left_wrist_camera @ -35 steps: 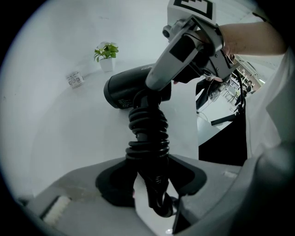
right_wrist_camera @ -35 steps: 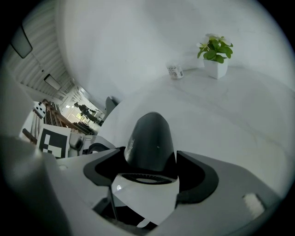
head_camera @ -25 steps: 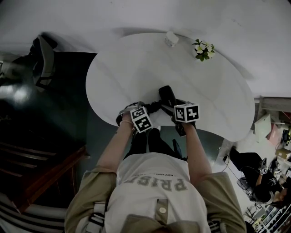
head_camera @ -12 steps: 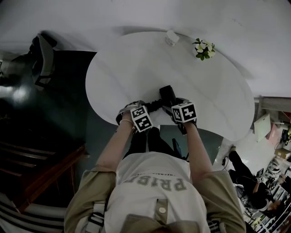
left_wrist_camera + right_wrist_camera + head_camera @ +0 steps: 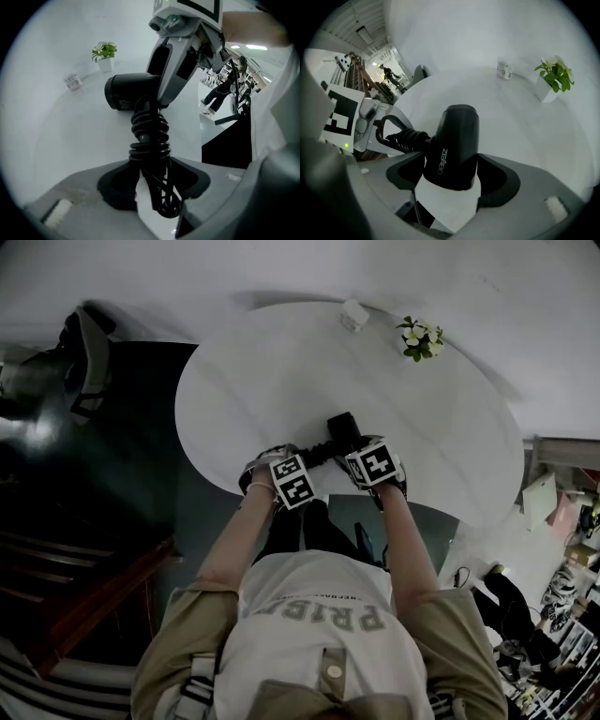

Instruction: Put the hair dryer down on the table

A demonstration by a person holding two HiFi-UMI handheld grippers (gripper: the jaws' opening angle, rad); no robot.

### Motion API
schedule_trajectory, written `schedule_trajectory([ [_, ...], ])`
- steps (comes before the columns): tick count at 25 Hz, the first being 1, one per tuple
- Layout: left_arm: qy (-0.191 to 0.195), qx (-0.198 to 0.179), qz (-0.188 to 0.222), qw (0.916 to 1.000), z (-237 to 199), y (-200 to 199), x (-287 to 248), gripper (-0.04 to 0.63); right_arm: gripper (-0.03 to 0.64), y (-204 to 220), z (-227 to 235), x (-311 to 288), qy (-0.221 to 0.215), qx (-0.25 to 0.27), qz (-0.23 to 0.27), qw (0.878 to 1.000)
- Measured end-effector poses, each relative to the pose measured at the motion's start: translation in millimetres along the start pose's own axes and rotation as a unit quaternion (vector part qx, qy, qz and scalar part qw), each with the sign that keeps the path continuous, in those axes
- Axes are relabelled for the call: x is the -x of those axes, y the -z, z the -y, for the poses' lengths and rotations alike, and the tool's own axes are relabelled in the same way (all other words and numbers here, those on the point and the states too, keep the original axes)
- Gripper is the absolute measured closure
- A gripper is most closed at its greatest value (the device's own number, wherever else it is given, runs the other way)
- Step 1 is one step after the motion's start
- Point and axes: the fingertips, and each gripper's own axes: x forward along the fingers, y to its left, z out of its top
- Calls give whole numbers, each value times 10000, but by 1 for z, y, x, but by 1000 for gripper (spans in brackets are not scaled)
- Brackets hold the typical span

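Observation:
A black hair dryer hangs low over the white table near its front edge; whether it touches the top I cannot tell. My left gripper is shut on its cord-wrapped handle, which runs up between the jaws of the left gripper. My right gripper holds the barrel. The right gripper's jaws have just been closing, and both pads lie against the barrel's sides. The nozzle points away from me.
A small potted plant and a little white jar stand at the table's far edge. A dark chair is at the left. Cluttered floor and people lie to the lower right.
The right gripper has rolled about its own line, and its marker cube has turned and drifted slightly left in the head view. The dryer turned with it. The left gripper has stayed put.

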Motion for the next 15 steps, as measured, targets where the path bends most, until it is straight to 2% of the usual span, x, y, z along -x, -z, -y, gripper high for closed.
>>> schedule_trajectory([
  [6, 42, -10, 46, 10000, 1, 1, 0, 383, 259, 1, 0, 0, -90, -70, 2, 9999],
  [12, 274, 52, 360, 9990, -2, 3, 4, 328, 227, 1, 1, 0, -264, -252, 403, 9985],
  [15, 288, 96, 404, 9987, -2, 5, 8, 327, 216, -1, 4, 6, -404, -619, 711, 9947],
])
